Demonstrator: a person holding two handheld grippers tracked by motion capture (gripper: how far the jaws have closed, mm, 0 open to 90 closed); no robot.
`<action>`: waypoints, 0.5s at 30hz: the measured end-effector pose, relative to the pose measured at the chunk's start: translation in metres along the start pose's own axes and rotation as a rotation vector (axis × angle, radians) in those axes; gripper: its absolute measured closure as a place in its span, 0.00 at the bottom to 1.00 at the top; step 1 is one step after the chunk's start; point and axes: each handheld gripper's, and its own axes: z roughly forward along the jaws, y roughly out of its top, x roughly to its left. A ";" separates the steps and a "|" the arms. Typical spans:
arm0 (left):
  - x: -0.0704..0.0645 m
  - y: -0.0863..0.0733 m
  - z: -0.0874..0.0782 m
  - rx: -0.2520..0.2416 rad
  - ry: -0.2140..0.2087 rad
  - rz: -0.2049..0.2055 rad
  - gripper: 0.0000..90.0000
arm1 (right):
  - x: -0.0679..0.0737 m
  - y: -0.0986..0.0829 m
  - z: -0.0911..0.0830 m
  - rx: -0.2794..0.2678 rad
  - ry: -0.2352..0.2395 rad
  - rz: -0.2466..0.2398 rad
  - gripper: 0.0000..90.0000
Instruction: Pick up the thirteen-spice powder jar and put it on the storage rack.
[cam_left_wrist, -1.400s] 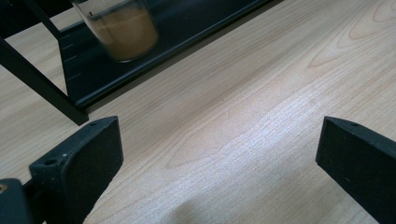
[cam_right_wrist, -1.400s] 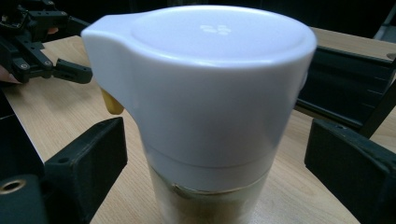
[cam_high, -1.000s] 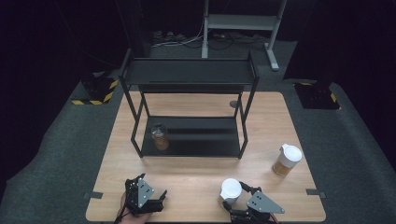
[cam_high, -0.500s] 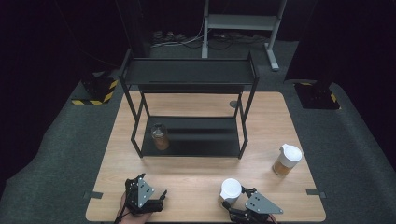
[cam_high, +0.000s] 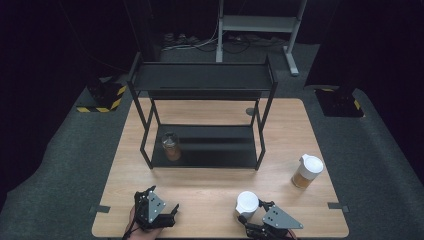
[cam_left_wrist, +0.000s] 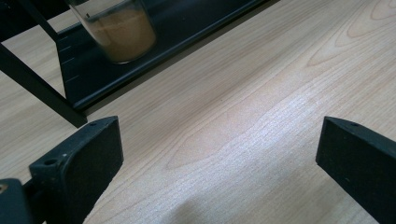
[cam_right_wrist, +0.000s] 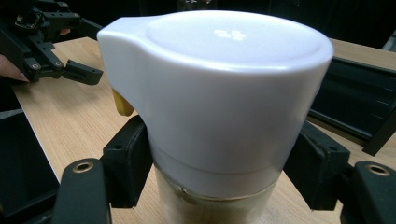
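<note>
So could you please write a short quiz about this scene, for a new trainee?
1. True or false: the right tool has its jaws around a white-lidded jar.
2. How many white-lidded jars stand on the table? A) one B) two C) three
3. Fill in: the lidless jar stands on the rack's ______ shelf.

Key
1. True: the jaws stand at both sides of the jar, under its lid.
2. B: one at the right tool, the second jar near the right edge.
3. Lower. The left tool is open over bare wood.
</note>
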 end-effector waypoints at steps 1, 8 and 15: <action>0.000 0.000 0.000 0.000 0.000 0.000 0.01 | 0.000 0.000 0.000 0.001 -0.001 -0.001 0.34; 0.000 0.000 0.000 -0.001 -0.003 0.000 0.01 | 0.003 0.005 0.002 0.013 -0.009 0.002 0.34; 0.001 0.000 0.000 0.000 -0.010 0.005 0.01 | 0.004 0.008 0.004 0.011 -0.015 0.024 0.34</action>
